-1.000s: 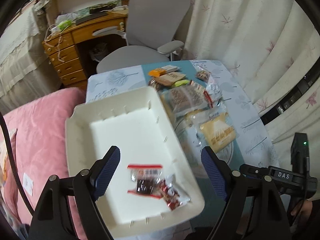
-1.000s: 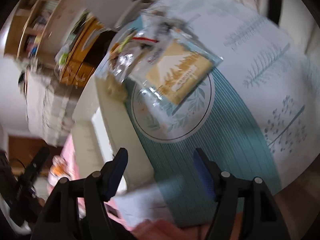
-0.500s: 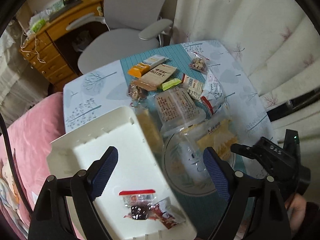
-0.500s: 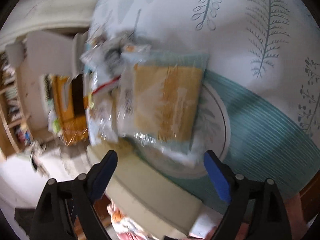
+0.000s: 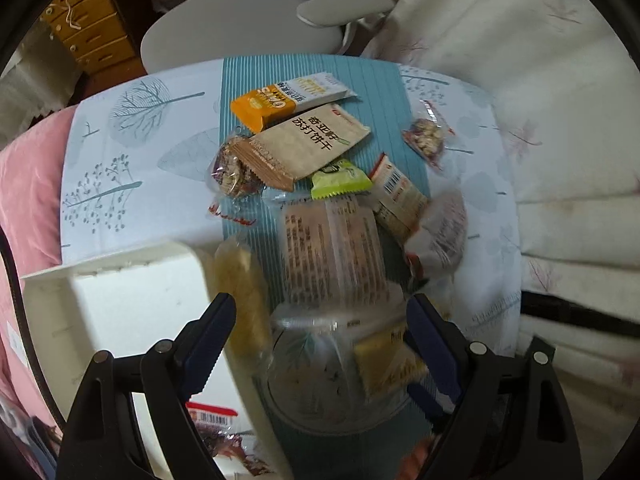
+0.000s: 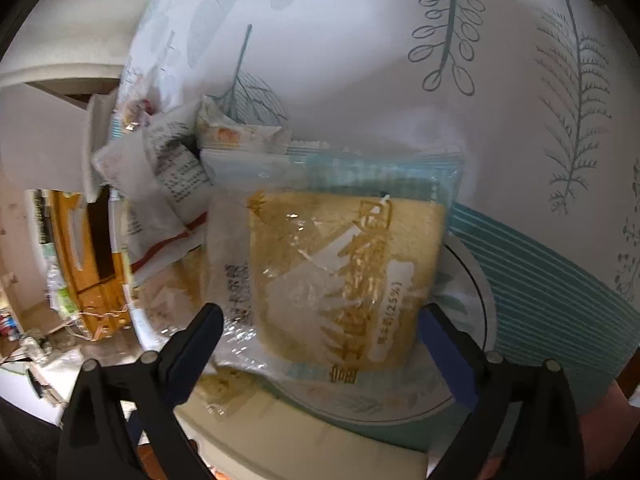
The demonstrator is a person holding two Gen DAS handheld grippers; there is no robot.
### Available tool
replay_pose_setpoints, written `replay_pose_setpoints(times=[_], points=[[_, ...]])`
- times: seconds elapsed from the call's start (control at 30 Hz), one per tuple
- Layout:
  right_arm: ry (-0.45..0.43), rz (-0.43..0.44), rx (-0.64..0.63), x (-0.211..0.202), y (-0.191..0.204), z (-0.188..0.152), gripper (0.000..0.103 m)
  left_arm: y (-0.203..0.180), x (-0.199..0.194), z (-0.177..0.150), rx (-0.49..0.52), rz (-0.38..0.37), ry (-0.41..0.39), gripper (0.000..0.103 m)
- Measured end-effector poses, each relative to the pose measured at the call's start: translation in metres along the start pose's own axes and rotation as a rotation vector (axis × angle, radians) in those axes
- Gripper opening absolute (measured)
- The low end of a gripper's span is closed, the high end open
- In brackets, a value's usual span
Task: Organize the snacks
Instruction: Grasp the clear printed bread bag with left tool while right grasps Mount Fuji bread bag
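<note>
A heap of snack packets lies on the patterned tablecloth [image 5: 132,152]: an orange bar [image 5: 264,106], a brown cracker pack [image 5: 308,144], a green sachet [image 5: 340,184] and a clear printed packet [image 5: 332,252]. A white tray [image 5: 120,312] at the lower left holds red-labelled packets [image 5: 212,424]. My left gripper [image 5: 320,320] hangs open above the clear packet and the tray's near corner, holding nothing. My right gripper [image 6: 320,316] points down over a yellow cake packet [image 6: 344,272]. Its jaws are opening, and the packet lies between them with the pads off it.
A grey office chair [image 5: 256,28] stands behind the table, with wooden drawers [image 5: 88,36] to its left. A pale curtain [image 5: 520,80] hangs along the right side. A pink cushion [image 5: 28,200] lies beside the tray. A round printed mat [image 6: 468,280] lies under the cake packet.
Both grippers have moved off the tray toward the snack heap and come lower. The right gripper has rolled, its jaws have widened, and the cake packet now lies between them.
</note>
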State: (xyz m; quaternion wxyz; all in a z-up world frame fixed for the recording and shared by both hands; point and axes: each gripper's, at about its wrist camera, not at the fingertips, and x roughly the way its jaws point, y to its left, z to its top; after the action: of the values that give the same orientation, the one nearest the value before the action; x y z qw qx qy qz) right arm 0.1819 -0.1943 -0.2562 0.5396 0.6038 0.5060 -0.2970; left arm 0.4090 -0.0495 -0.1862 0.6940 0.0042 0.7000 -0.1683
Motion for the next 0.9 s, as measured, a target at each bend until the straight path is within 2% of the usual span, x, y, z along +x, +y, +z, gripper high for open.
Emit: replay_pose_setpoints(times=[0.17, 0.27, 0.33, 0.5, 0.6, 0.7, 0.73, 0.9], points=[[-0.018, -0.071, 0.008, 0.008, 0.01, -0.001, 0.099, -0.006, 0.033, 0.02, -0.03, 0.022, 0.064, 0.086], [-0.008, -0.092, 0.018, 0.017, 0.013, 0.003, 0.099, -0.009, 0.052, 0.025, -0.034, 0.046, 0.102, 0.086], [-0.008, -0.096, 0.022, 0.02, 0.014, 0.006, 0.1, -0.01, 0.061, 0.027, -0.047, 0.034, 0.124, 0.086], [0.01, -0.131, -0.004, 0.031, 0.023, 0.013, 0.103, -0.013, 0.078, 0.031, -0.064, 0.065, 0.153, 0.086], [0.019, -0.182, -0.033, 0.038, 0.034, 0.012, 0.103, -0.014, 0.09, 0.032, -0.08, 0.083, 0.175, 0.086], [0.048, -0.238, -0.073, 0.047, 0.047, 0.011, 0.103, -0.019, 0.094, 0.033, -0.066, 0.119, 0.166, 0.085], [0.057, -0.251, -0.084, 0.049, 0.051, 0.011, 0.103, -0.02, 0.096, 0.033, -0.06, 0.11, 0.168, 0.081], [0.086, -0.264, -0.105, 0.059, 0.067, 0.016, 0.103, -0.018, 0.103, 0.03, -0.103, 0.095, 0.166, 0.076]])
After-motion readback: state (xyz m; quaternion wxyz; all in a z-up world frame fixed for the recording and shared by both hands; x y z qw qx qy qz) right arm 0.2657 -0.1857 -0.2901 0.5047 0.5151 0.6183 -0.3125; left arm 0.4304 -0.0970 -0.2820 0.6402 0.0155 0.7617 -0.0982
